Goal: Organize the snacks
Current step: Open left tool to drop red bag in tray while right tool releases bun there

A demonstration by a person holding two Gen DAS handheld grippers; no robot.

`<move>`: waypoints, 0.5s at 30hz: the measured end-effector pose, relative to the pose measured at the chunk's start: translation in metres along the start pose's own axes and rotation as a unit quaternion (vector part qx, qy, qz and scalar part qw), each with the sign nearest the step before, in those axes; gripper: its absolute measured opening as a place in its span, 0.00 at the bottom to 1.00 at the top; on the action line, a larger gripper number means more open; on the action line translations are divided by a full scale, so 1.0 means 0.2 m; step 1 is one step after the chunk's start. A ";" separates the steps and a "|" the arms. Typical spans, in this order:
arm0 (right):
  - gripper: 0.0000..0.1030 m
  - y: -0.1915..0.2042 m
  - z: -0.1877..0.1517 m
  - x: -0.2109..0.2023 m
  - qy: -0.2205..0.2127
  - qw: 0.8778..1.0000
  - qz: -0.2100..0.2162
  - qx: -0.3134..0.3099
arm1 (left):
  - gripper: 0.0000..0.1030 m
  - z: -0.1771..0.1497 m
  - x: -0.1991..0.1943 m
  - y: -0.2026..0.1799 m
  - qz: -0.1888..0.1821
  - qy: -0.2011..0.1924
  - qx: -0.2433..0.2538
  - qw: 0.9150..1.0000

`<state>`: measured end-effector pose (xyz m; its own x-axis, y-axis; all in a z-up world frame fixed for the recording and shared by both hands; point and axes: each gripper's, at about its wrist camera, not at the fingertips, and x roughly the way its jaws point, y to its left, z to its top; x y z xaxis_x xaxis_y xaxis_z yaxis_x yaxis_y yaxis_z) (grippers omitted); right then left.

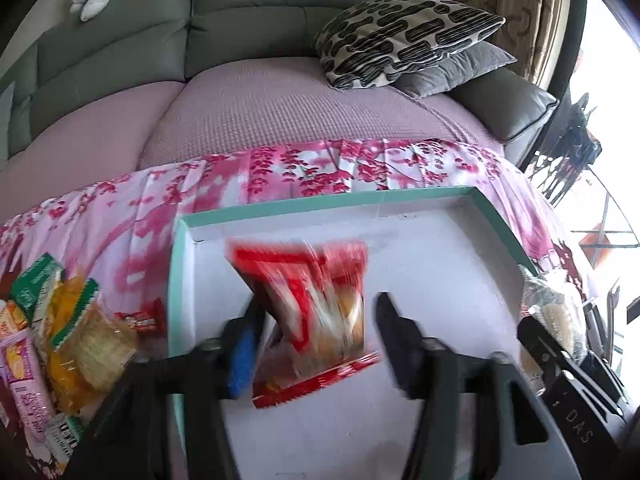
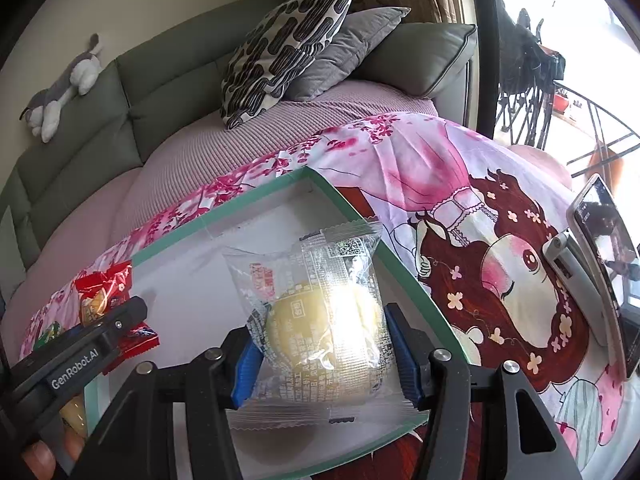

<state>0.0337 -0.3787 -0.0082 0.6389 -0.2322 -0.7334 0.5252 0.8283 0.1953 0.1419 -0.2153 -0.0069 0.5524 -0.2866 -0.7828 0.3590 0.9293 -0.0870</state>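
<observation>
Left gripper (image 1: 320,332) is standing apart over the green-rimmed tray (image 1: 320,205), a blurred red snack packet (image 1: 316,312) loose between its fingers. Right gripper (image 2: 322,344) is clamping a clear-wrapped yellow cake (image 2: 320,316) above the tray's corner. Other snacks (image 1: 60,332) are crowding the floral cloth (image 1: 132,216) just beside the tray.

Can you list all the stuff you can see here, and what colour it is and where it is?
red snack packet: one, red and white, blurred, between the open left jaws over the box
clear bun packet: one, see-through with a yellow bun, gripped above the box
box: one, white with a teal rim, on the cloth
loose snacks: several, yellow, green and pink, left of the box
cloth: one, pink cartoon print
pillows: two, patterned and grey, on the sofa
phone: one, propped at right
left gripper: black
right gripper: black
</observation>
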 end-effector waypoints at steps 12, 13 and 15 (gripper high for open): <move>0.97 0.07 0.02 -0.07 -0.009 0.999 0.023 -0.029 | 0.87 0.02 -0.22 0.09 0.079 -0.055 -0.009 0.995; 1.00 0.08 0.02 -0.07 -0.012 0.999 0.026 -0.033 | 0.87 0.02 -0.22 0.10 0.093 -0.057 -0.012 0.994; 1.00 0.09 0.02 -0.07 -0.013 0.999 0.024 -0.041 | 0.87 0.01 -0.21 0.13 0.104 -0.055 -0.022 0.993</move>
<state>0.0360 -0.3626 0.0078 0.6773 -0.2030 -0.7072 0.4463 0.8775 0.1756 0.1288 -0.1788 0.0246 0.6913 -0.1088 -0.7144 0.1967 0.9796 0.0411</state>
